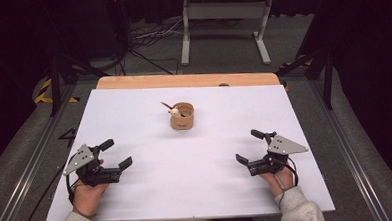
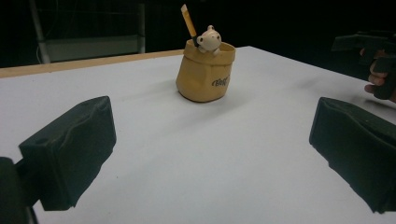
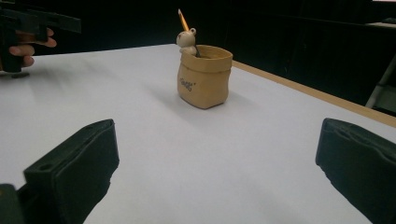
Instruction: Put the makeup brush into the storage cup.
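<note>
A tan sack-shaped pot (image 1: 182, 117) (image 2: 205, 74) (image 3: 204, 77) stands upright on the white table top (image 1: 196, 165), a little past its middle. A small bear figure (image 2: 208, 39) (image 3: 187, 39) perches on its rim, and a pencil (image 1: 167, 108) (image 2: 189, 21) (image 3: 183, 21) leans out of it. My left gripper (image 1: 119, 154) (image 2: 212, 154) rests near the front left, open, nothing between its jaws. At the front right my right gripper (image 1: 249, 146) (image 3: 217, 163) also stands open and empty. Both point toward the pot from some distance.
A wooden strip (image 1: 185, 81) borders the table's far edge. Beyond it stand a white metal frame (image 1: 225, 19) and cables (image 1: 146, 40) on the floor. Rails (image 1: 31, 162) run along both sides of the table.
</note>
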Demonstrator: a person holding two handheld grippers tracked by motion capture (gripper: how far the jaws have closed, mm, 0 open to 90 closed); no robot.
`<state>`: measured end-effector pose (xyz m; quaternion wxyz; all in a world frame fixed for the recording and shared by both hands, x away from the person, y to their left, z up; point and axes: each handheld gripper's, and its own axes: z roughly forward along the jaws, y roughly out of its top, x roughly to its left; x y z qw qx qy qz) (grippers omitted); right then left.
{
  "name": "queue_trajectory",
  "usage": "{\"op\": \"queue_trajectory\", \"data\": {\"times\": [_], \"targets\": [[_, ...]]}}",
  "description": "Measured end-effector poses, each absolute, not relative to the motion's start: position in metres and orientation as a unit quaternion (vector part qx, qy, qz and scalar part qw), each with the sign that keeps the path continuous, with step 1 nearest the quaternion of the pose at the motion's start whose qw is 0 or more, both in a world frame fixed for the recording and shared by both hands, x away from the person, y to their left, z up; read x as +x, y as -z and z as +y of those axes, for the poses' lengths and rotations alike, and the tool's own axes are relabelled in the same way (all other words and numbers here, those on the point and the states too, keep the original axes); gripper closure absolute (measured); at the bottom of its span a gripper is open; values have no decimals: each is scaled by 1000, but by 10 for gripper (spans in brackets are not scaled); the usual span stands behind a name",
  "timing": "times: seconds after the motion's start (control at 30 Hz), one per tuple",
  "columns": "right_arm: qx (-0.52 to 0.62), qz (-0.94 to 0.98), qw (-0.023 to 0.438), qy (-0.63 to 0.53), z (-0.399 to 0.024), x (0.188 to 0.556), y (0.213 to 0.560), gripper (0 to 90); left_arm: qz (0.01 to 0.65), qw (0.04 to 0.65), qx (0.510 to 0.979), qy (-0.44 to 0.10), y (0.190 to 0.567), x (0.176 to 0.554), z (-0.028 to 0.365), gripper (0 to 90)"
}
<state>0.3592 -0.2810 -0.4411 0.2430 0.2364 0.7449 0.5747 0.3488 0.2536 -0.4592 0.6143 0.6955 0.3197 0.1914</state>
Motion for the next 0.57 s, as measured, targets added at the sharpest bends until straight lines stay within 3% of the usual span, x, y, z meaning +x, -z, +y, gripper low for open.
{"op": "queue_trajectory", "data": {"times": [0.57], "targets": [[241,741,240,-579,-281,359,441,0,311,599,711,-196,460,348,249,16]]}}
